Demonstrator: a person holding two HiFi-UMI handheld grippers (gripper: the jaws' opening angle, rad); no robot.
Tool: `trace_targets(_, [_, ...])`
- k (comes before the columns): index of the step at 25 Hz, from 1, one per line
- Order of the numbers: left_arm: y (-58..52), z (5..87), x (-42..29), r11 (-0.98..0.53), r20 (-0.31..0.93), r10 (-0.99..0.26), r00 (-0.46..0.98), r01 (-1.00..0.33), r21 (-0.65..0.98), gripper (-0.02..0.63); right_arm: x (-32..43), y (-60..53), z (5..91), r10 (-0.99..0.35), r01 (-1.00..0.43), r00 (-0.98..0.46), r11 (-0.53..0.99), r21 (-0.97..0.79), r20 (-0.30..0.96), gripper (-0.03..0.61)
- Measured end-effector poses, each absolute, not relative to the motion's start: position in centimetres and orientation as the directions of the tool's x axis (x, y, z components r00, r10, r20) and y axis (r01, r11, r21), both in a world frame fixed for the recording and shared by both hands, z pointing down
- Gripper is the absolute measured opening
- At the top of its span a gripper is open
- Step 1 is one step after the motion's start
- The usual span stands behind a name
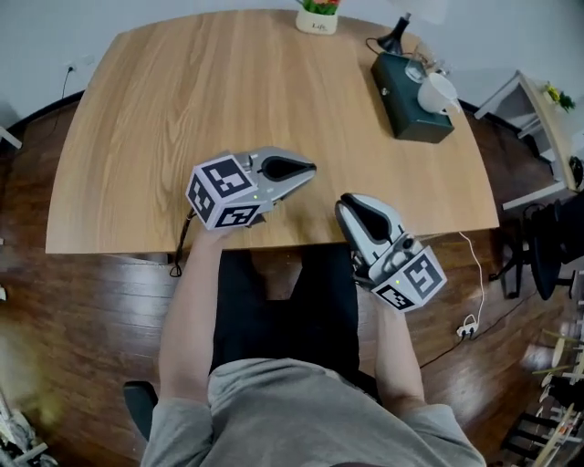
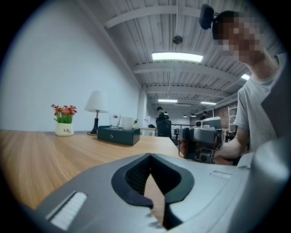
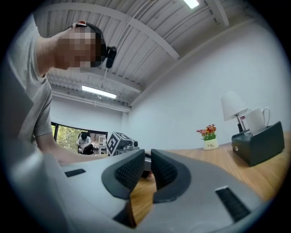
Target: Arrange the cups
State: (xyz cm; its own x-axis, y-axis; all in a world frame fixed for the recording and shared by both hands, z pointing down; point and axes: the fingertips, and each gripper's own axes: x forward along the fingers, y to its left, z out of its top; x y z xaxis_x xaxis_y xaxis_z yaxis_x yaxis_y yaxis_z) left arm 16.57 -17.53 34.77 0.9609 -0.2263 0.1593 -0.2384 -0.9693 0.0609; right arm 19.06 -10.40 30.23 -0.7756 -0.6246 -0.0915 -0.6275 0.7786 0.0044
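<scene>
Looking down from my head, I lose the top of the lamp [image 1: 395, 36] and most of the flower pot [image 1: 317, 18] at the upper edge. What stands on the dark green box [image 1: 408, 117] at the far right of the table [image 1: 182, 109] is small and bunched together. I make out a white cup [image 1: 440, 91] with a handle and what seems to be a clear glass [image 1: 416, 69] just beside it, but I cannot tell whether more stands there. My left gripper [image 1: 308, 170] hovers over the near part of the table pointing to my right. Its fingers meet at the tips with nothing between them. My right gripper [image 1: 345, 206] is at the near edge, aimed roughly at the left one. Its fingers are drawn together, with only a sliver between the ribbed pads, and it is empty too. The white cup and the clear glass are well apart from both pairs of fingers, far across the wood. In the left gripper view they sit a little left of the fingertips, and in the right gripper view they are off at the right side.
</scene>
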Motion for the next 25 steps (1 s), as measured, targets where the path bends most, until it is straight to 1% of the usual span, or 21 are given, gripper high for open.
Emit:
trace_targets(5, [-17.5,34.9,16.3,-0.968,0.167,-0.231,0.958,-0.244,0.063,0.009,19.0,-10.3,31.2,-0.630,-0.632,-0.775,0.774,0.051,-0.052,0.041])
trace_targets(11, [-17.6,35.0,16.7,-0.965,0.162,-0.240,0.957,-0.253,0.067,0.009,20.0,-10.2,31.1,-0.625,-0.628,-0.778,0.777,0.053,-0.054,0.041])
trace_targets(25, [-17.5,34.9,16.5,-0.966,0.168,-0.239,0.956,-0.252,0.063,0.011,19.4,-10.0,31.3,-0.622,-0.624,-0.782,0.779,0.062,-0.038,0.041])
